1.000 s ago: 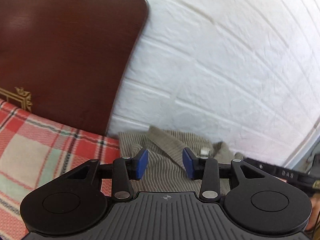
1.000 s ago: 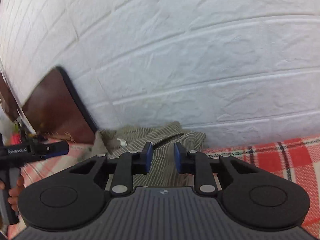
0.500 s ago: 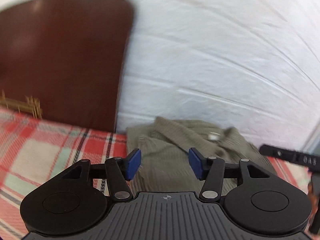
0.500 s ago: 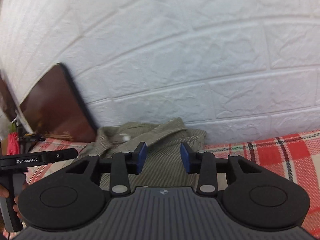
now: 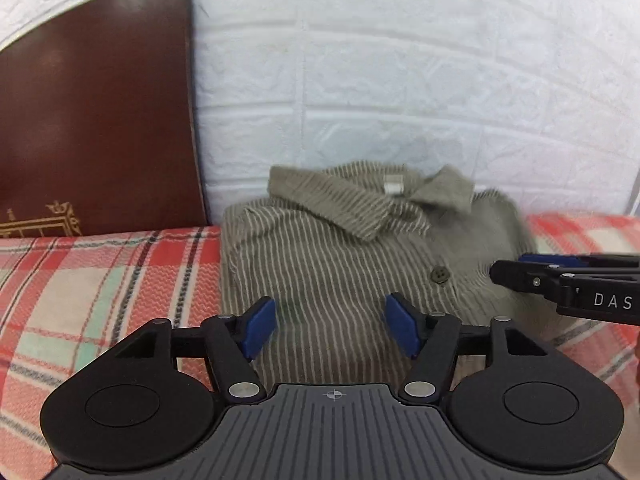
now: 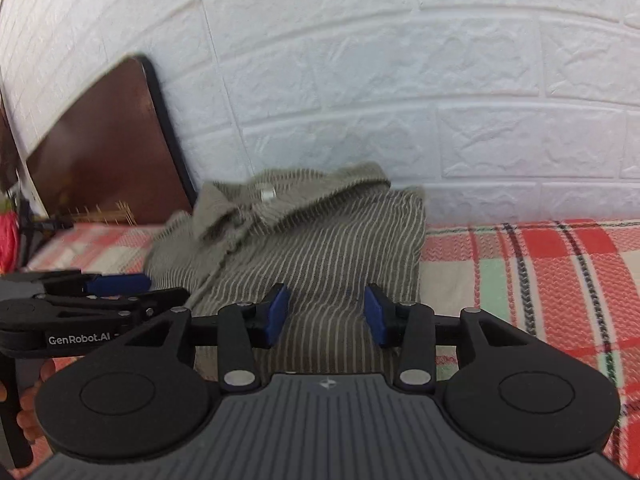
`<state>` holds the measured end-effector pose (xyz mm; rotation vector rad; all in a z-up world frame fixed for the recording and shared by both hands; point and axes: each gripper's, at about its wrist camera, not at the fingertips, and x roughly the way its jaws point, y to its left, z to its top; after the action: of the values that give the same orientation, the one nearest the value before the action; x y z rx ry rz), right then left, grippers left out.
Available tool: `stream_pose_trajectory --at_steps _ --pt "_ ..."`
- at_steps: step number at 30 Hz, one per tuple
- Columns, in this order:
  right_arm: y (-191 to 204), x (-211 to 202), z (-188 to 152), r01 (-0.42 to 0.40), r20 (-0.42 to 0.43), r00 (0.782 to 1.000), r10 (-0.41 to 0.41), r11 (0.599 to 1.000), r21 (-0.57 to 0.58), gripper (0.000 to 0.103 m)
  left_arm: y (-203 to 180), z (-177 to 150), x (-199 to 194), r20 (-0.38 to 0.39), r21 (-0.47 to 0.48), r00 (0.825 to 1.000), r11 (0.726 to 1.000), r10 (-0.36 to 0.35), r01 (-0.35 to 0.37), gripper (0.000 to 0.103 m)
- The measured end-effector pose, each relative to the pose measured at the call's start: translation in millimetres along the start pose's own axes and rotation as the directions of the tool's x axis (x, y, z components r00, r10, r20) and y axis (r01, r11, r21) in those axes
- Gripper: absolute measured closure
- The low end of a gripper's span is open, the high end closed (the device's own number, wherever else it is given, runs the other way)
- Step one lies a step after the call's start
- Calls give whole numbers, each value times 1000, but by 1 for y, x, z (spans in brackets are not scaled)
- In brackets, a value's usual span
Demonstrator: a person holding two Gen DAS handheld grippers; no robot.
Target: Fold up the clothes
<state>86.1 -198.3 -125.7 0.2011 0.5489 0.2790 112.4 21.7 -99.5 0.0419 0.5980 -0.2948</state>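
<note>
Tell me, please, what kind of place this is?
Probably a bedroom at home: a shirt lies on a checked blanket, beside a brown headboard and against a white brick-pattern wall.

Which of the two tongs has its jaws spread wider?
The left tongs, over the striped shirt's body left of its button placket. The right tongs stand narrower. Both have just been opening, with nothing gripped.

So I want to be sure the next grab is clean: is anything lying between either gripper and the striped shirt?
Nothing visible. The left gripper and right gripper both have open jaws, just widened, with only the striped shirt behind them on the plaid blanket. The brown cushion stands off to the side.
</note>
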Motion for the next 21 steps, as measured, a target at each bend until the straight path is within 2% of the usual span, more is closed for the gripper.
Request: stream_pose_trajectory --at_steps 2,4,7,11,21 --pt "5 -15 -4 -22 30 999 23 1000 -8 54 -4 -7 -21 35 -10 999 1000 -18 19 26" --pt "15 -22 -13 -14 40 999 15 999 -38 50 -12 -17 -25 30 7 999 1000 -14 14 26" --pt "25 -14 -27 33 31 999 -30 996 -86 47 -18 -29 -12 16 30 1000 1000 4 -5 28" --pt "23 -4 -37 47 25 999 -45 995 -88 47 -25 -42 3 2 58 1000 998 27 -27 26" --pt "19 1 -28 34 -3 999 -34 996 -82 43 -21 -44 4 -10 16 1000 1000 26 -26 23"
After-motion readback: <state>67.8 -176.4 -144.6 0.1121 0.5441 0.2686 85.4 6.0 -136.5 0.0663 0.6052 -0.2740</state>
